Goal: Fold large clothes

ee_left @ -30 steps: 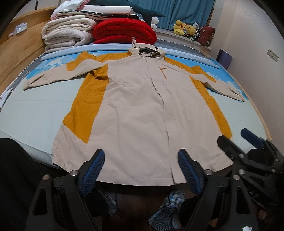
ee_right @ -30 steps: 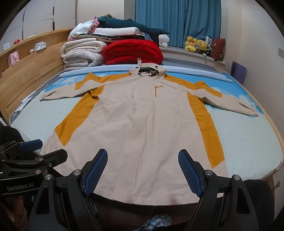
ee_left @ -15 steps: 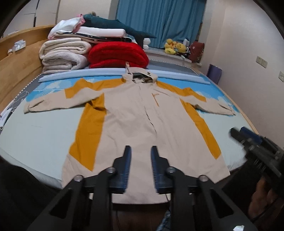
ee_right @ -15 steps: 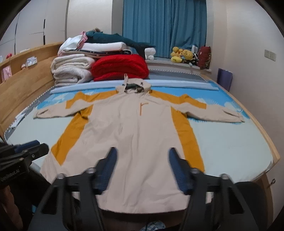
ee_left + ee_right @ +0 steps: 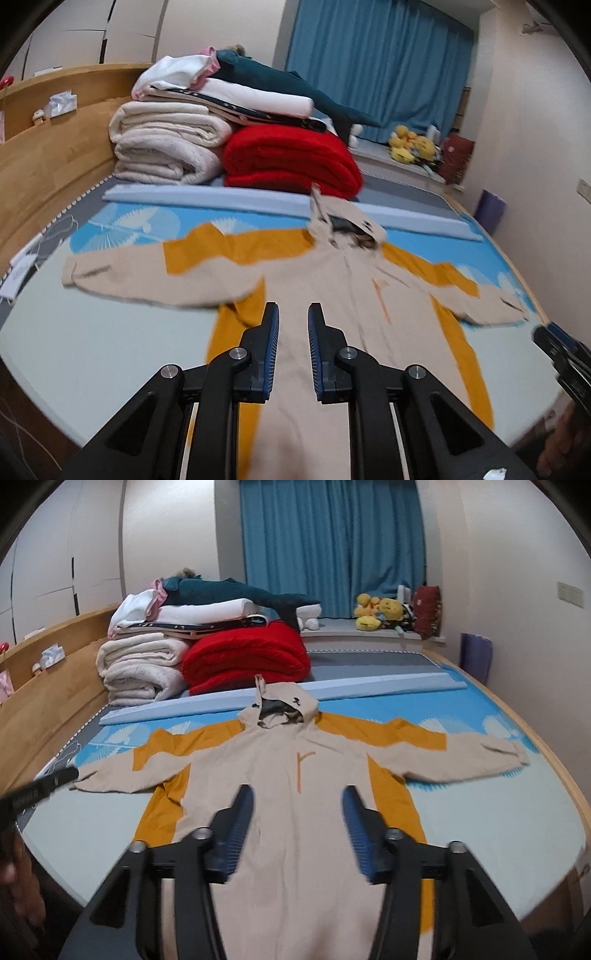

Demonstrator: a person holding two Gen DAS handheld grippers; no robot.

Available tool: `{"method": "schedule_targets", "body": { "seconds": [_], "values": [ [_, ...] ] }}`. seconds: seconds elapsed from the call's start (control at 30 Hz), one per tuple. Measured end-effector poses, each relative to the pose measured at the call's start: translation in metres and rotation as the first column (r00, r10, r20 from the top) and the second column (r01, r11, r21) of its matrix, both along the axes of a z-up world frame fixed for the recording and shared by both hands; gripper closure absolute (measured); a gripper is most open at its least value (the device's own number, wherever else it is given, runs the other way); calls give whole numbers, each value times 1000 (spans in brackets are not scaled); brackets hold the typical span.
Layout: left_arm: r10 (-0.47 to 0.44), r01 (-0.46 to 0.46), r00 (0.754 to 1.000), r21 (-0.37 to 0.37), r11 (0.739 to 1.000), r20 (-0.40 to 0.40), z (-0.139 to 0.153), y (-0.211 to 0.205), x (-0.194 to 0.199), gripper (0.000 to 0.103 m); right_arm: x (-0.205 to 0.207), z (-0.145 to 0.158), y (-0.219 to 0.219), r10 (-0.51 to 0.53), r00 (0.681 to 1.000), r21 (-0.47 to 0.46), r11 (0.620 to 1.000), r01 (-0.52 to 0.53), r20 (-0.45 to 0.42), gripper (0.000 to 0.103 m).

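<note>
A large beige hooded coat (image 5: 280,775) with mustard-yellow side panels lies flat and face up on the bed, sleeves spread wide, hood toward the far end. It also shows in the left wrist view (image 5: 343,288). My left gripper (image 5: 293,314) hovers above the coat's lower body, its blue pads nearly together with a narrow gap and nothing between them. My right gripper (image 5: 297,797) hovers over the coat's lower middle, open and empty. The right gripper's tip shows at the right edge of the left wrist view (image 5: 561,347).
The bed's light blue sheet (image 5: 480,812) lies under the coat. Folded white blankets (image 5: 140,668) and a red blanket (image 5: 247,657) are stacked at the far end, behind a long blue bolster (image 5: 369,688). A wooden bed frame (image 5: 48,686) runs along the left. Yellow plush toys (image 5: 376,611) sit by the blue curtain.
Both grippers have risen and tilted up, so more of the room shows. The left gripper's jaws have closed from wide open to nearly together. The right gripper's jaws have narrowed somewhat.
</note>
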State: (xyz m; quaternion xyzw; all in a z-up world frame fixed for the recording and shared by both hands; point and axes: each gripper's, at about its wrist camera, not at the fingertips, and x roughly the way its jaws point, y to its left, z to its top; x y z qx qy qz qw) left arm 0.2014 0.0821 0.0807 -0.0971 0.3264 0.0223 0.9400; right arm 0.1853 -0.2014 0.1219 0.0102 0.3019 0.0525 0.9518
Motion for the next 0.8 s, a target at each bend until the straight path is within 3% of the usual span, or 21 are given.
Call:
{"method": "schedule_targets", "body": {
  "seconds": [0.2, 0.27, 0.3, 0.33, 0.4, 0.5, 0.6, 0.67, 0.73, 0.8],
  "values": [
    [103, -99, 991, 52, 994, -87, -36, 72, 91, 89, 77, 1, 14, 60, 998, -8, 998, -60, 4, 47],
    [156, -153, 979, 27, 988, -132, -61, 108, 118, 89, 104, 1, 18, 81, 997, -1, 997, -81, 6, 48],
    [200, -199, 967, 24, 980, -158, -76, 129, 131, 89, 117, 0, 20, 88, 996, 0, 996, -88, 8, 52],
    [229, -227, 958, 31, 973, -170, -86, 141, 137, 89, 133, -2, 23, 101, 995, 5, 995, -101, 12, 69],
    [307, -307, 931, 32, 951, -197, -117, 182, 152, 89, 158, -8, 28, 132, 991, 5, 991, -132, 2, 91],
    [412, -413, 879, 49, 909, -240, -153, 231, 156, 89, 192, -25, 38, 164, 986, -4, 987, -164, -11, 90],
    [520, -541, 798, 19, 841, -305, -191, 297, 154, 82, 211, -52, 45, 169, 985, -5, 986, -169, -27, 88],
    [591, -620, 737, 22, 784, -328, -205, 330, 148, 59, 226, -71, 48, 155, 983, 10, 988, -155, -100, 85],
    [656, -706, 669, -24, 707, -349, -219, 367, 136, 49, 238, -83, 49, 195, 970, 55, 980, -189, -145, 75],
    [695, -774, 605, -83, 628, -389, -232, 398, 122, 49, 246, -94, 48, 202, 965, 38, 979, -198, -168, 66]
  ]
}}
